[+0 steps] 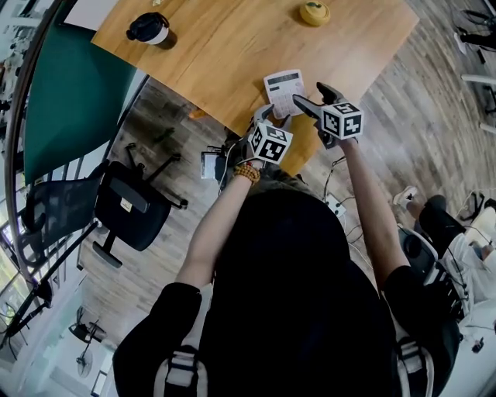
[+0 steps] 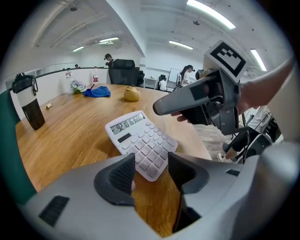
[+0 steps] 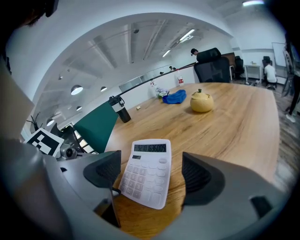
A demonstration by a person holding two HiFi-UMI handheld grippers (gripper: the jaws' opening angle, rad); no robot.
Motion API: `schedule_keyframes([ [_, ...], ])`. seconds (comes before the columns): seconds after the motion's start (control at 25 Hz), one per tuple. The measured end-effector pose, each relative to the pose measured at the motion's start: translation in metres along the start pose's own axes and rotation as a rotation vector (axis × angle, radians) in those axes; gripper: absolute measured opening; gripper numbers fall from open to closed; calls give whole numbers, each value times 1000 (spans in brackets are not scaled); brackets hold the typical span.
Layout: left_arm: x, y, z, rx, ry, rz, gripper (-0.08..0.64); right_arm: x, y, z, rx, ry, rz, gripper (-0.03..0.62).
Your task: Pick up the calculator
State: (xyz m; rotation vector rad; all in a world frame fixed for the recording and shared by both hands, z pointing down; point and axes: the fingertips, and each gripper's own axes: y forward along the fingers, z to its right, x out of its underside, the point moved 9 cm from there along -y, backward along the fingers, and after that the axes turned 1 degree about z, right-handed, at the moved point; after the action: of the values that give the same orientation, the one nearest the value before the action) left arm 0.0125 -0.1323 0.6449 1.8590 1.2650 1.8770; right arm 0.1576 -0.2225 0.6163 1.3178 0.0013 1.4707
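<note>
A dark drinking bottle with a black lid stands at the far left of the light wooden desk. The left gripper hangs at the desk's near edge with its fingers apart. The near corner of the white push-button calculator lies between them, and neither pad clamps it. The calculator lies flat on the desk close to that edge, its display showing digits. A round yellow object sits farther back. The right gripper holds its fingers spread wide on either side of the calculator, clear of it.
</note>
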Motion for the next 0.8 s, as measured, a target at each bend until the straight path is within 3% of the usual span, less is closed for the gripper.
schedule_keyframes([
  [0.48, -2, 12, -3, 4, -12, -14, 261, 11, 27, 8, -10, 34, -71, 426],
  [0.8, 1, 15, -3, -16, 34, 1, 258, 14, 36, 7, -27, 43, -91, 426],
])
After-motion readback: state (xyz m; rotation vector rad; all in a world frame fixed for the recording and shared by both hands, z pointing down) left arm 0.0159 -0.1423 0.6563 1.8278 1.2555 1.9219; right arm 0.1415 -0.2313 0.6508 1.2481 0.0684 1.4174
